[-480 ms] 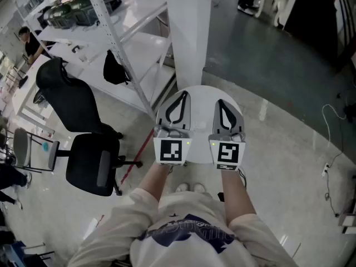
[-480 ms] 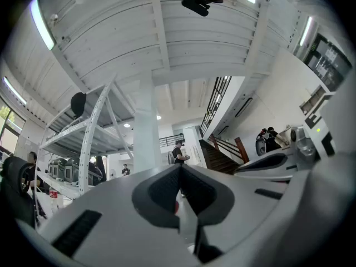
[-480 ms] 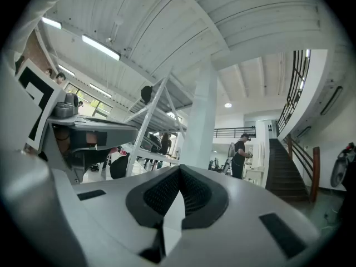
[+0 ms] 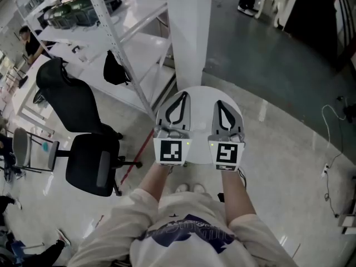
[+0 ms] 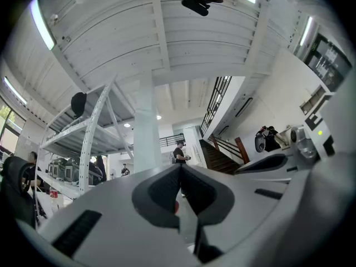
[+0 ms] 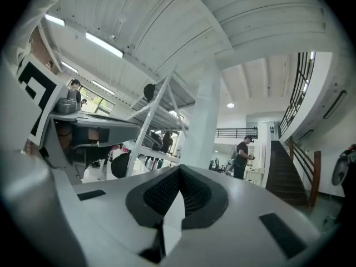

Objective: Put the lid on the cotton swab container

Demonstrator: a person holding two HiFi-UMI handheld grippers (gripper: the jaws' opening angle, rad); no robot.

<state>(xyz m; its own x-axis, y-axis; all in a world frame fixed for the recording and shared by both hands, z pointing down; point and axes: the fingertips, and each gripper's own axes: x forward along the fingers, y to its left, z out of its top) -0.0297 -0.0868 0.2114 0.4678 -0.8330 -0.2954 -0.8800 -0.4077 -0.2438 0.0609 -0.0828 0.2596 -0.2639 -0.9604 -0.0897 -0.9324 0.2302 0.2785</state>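
Note:
No lid and no cotton swab container show in any view. In the head view both grippers are held side by side in front of the person's body, over a small round white table (image 4: pixel 201 91). My left gripper (image 4: pixel 182 94) is shut with nothing between its jaws, and so is my right gripper (image 4: pixel 219 103). In the left gripper view the left gripper (image 5: pixel 181 167) has its tips pressed together and points slightly upward at the room. The right gripper (image 6: pixel 179 168) in its own view is likewise closed and empty, pointing level.
A white pillar (image 4: pixel 189 32) rises just beyond the table. White metal shelving (image 4: pixel 117 32) stands to the left, with two black office chairs (image 4: pixel 92 163) beside it. A cable (image 4: pixel 328 121) lies on the floor at right. A person (image 6: pixel 242 157) stands far off near a staircase.

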